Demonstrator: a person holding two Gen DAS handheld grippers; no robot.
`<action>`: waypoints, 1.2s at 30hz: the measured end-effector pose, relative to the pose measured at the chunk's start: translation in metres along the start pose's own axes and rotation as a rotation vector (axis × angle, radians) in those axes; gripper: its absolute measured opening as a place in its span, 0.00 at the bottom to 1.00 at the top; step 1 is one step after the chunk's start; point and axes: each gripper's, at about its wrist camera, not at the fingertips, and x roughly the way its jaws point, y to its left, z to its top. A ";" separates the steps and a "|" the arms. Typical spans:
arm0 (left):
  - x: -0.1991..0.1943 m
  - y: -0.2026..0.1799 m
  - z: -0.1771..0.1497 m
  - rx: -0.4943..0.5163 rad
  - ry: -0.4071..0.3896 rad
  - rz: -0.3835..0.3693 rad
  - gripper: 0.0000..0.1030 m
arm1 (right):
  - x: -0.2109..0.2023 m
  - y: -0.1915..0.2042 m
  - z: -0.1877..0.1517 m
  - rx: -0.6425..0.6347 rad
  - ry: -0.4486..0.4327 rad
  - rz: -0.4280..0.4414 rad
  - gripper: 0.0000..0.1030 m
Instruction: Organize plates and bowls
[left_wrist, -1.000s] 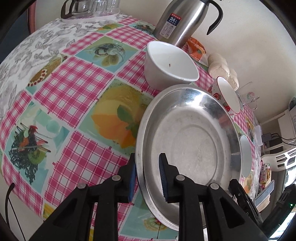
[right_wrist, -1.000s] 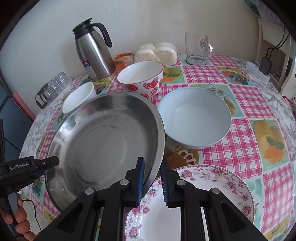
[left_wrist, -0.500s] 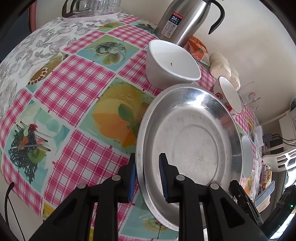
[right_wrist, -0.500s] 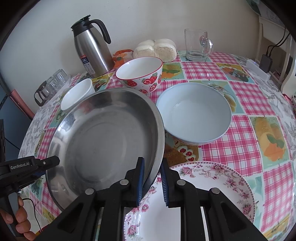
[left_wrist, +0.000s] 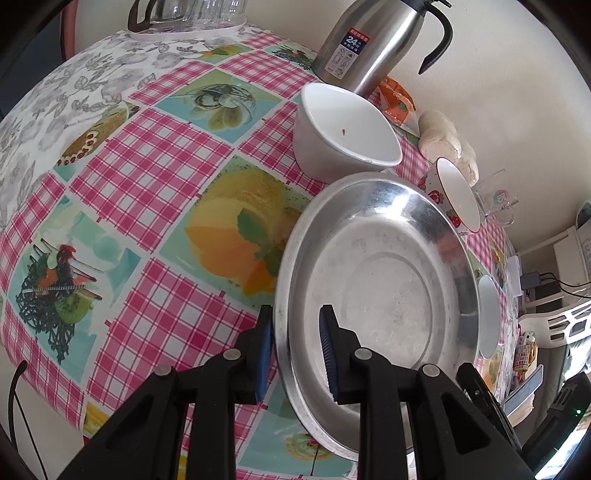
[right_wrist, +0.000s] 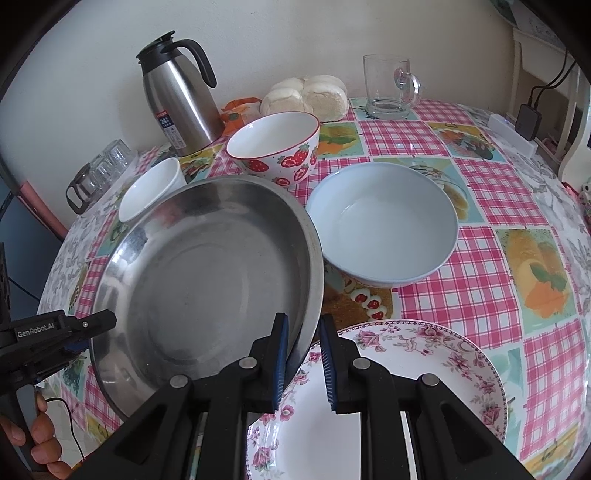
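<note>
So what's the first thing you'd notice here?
The big shiny metal plate in the middle, with a gripper at each side of its rim: the left gripper and the right gripper. Behind it sits a strawberry bowl, and a flowery plate lies at the front.

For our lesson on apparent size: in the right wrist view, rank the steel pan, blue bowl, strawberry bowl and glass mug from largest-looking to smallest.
1. Steel pan, though it is nearest the camera, which flatters it.
2. Blue bowl.
3. Strawberry bowl.
4. Glass mug, farthest away, so its rank is less sure.
</note>
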 end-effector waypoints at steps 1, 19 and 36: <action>-0.002 0.001 0.001 -0.004 -0.010 0.007 0.39 | -0.001 -0.001 0.000 0.006 -0.004 -0.001 0.19; -0.018 -0.010 0.004 0.068 -0.113 0.089 0.87 | -0.018 0.007 0.006 -0.021 -0.104 -0.009 0.65; -0.027 -0.021 -0.003 0.149 -0.205 0.159 0.97 | -0.019 0.004 0.006 -0.022 -0.115 -0.028 1.00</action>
